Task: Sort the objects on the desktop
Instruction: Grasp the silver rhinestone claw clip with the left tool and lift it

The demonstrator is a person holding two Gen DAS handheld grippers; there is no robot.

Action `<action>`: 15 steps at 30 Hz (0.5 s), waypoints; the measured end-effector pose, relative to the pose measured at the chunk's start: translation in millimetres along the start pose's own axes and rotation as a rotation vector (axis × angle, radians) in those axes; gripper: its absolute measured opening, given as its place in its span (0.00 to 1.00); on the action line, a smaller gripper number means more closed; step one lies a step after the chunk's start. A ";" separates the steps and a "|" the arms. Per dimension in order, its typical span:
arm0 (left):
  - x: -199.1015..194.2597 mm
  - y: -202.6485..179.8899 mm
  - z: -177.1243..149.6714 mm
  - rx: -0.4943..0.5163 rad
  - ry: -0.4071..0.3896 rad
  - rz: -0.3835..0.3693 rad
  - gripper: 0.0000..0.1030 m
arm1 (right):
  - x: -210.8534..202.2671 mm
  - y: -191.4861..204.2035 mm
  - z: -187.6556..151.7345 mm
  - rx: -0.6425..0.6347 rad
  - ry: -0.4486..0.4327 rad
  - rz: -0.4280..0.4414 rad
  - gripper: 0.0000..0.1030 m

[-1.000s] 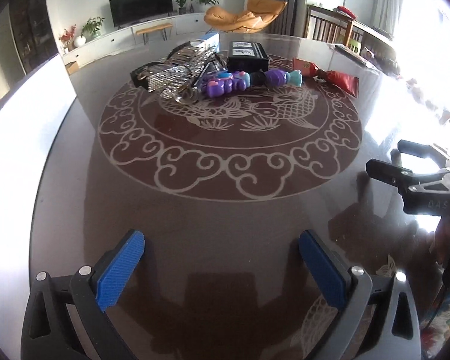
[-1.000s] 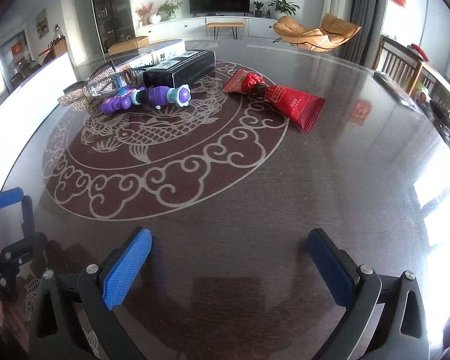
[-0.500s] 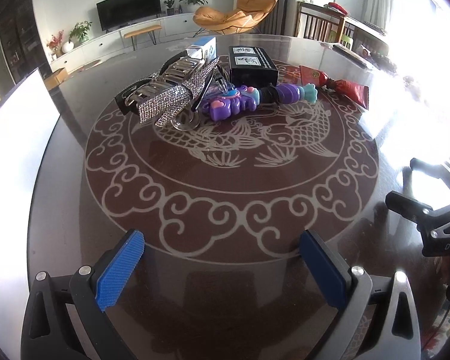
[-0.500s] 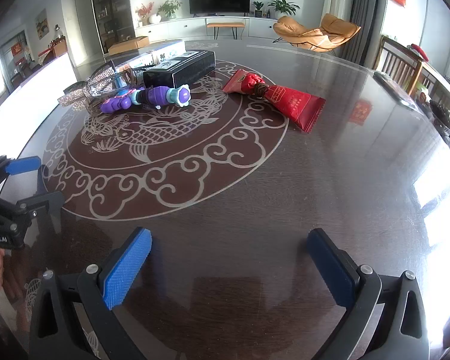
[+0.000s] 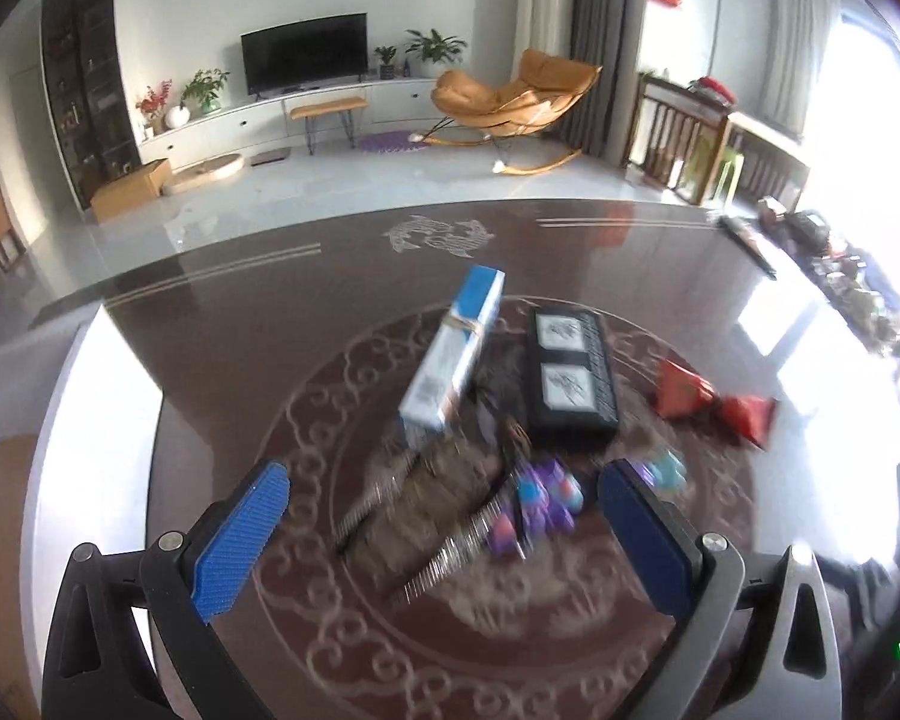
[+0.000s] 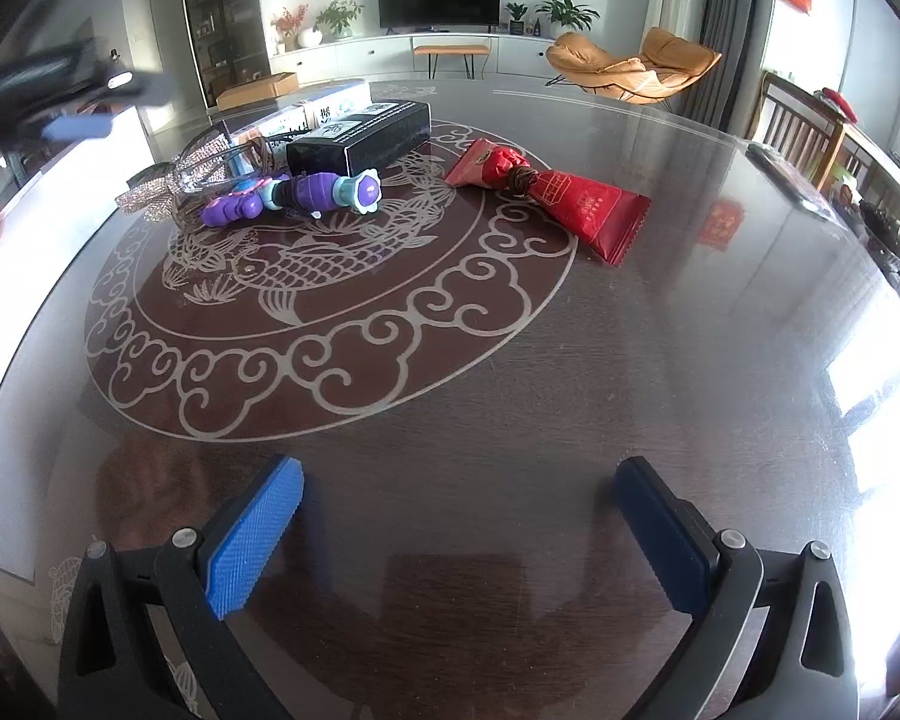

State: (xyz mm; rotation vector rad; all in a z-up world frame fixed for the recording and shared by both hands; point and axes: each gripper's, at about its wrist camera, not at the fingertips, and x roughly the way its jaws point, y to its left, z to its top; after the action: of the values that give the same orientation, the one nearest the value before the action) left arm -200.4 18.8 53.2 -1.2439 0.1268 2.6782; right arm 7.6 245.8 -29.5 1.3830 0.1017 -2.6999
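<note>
A cluster of objects lies on the dark round table: a rhinestone hair clip, a purple toy, a blue-and-white box, a black box and two red packets. My left gripper hovers open above the hair clip and toy, blurred by motion. My right gripper stands open over bare table near the front edge, with nothing between its fingers. The left gripper shows blurred at the upper left of the right wrist view.
The table carries a white fish-and-cloud pattern. A remote and clutter sit on the table's far right. Beyond the table stand an orange lounge chair, a TV unit and wooden chairs.
My left gripper has risen and moved forward until it hangs over the object cluster, looking down on it. The right gripper has stayed still.
</note>
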 end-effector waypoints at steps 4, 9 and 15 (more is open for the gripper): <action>54.3 -3.5 14.7 0.027 0.098 0.099 1.00 | 0.1 0.2 -0.1 0.000 0.000 0.000 1.00; 56.4 21.4 -9.7 -0.077 0.136 0.069 1.00 | 0.0 0.2 0.0 0.000 0.000 0.000 1.00; 0.0 51.9 -91.3 -0.122 0.120 -0.018 1.00 | 0.1 0.1 0.0 0.000 0.000 0.000 1.00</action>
State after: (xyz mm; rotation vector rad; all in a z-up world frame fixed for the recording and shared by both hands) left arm -142.7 -46.1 -5.7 -1.4347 -0.0324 2.6307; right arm 7.5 245.7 -29.6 1.3831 0.1022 -2.6998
